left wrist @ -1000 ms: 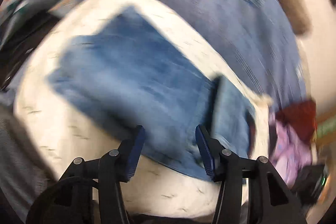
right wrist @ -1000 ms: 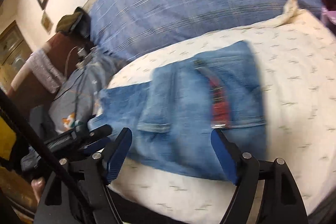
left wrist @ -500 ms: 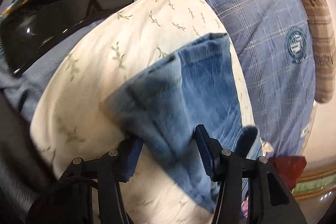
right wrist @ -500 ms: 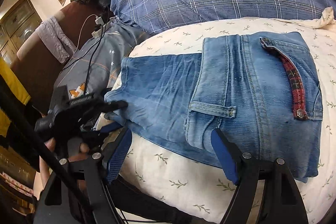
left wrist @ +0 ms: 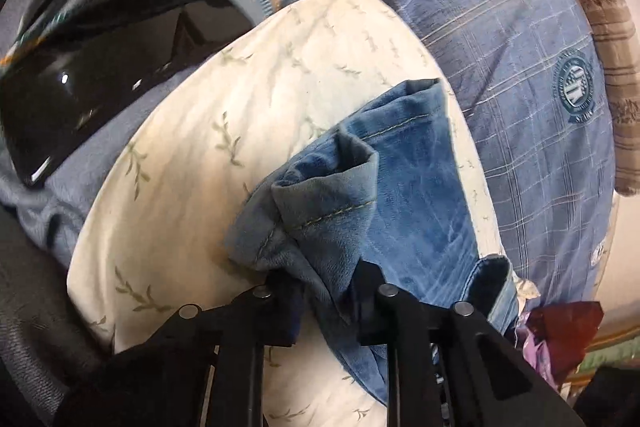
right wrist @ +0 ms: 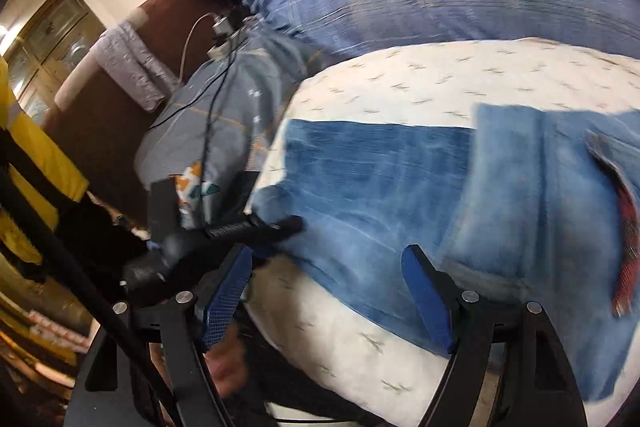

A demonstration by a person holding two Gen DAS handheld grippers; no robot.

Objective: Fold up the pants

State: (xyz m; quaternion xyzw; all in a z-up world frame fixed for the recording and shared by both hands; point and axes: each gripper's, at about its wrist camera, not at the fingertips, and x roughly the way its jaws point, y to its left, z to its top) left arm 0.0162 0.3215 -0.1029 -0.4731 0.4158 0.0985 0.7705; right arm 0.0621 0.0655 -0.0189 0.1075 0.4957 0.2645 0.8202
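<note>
Blue denim pants (left wrist: 416, 195) lie folded on a cream leaf-print cushion (left wrist: 224, 115). The jaws of my left gripper (left wrist: 324, 273) are closing, and a bunched corner of the leg hem is pinched between them. The right wrist view is blurred. There the pants (right wrist: 380, 187) stretch across the cushion (right wrist: 440, 79), a red plaid pocket lining (right wrist: 628, 227) showing at the right. My left gripper (right wrist: 280, 225) bites their left corner. My right gripper (right wrist: 329, 251) stands open above the near edge of the pants, with nothing between its fingers.
Blue plaid bedding (left wrist: 500, 47) lies behind the cushion. A glossy black slab (left wrist: 100, 75) rests on a grey patterned blanket (right wrist: 224, 107) to the left, with cables (right wrist: 208, 131) across it. A dark brown furniture end (right wrist: 112, 115) stands at the far left, and a person's yellow sleeve (right wrist: 32, 155) shows beside it.
My left gripper's jaws have come together on the hem corner, which now bunches up. My right gripper has slid left along the pants' near edge, still open.
</note>
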